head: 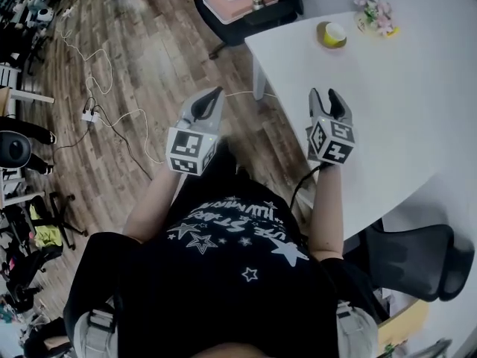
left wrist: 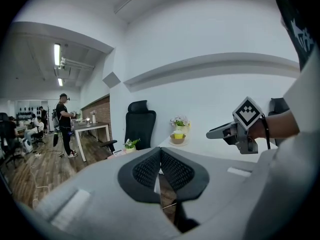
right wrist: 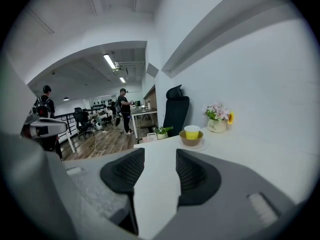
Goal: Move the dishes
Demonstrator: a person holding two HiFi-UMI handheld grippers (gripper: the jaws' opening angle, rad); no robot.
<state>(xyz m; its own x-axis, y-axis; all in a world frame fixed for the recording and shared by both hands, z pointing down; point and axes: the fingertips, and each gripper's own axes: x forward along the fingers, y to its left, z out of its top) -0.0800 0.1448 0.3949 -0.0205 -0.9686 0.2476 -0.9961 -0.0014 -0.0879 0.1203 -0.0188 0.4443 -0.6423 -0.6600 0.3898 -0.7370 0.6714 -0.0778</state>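
Approach seems the step in hand, since neither of my tools holds anything. Left gripper (head: 211, 101) hangs off the counter's (head: 402, 110) edge, above the wood floor (head: 149, 66), its jaws pressed together on nothing. Right gripper (head: 325, 100) hovers over the counter's near corner, jaws apart with only bare white top between them. The dishes (head: 332, 34), a brown bowl (right wrist: 191, 139) on a saucer (right wrist: 196, 146) with a yellow cup (right wrist: 191, 131) inside, stand at twelve o'clock from that gripper, well apart from it. A flower pot (head: 376, 15) sits at their two o'clock. Next, I reckon, the right gripper must reach forward and low for the saucer's rim, keeping level so the cup stays put.
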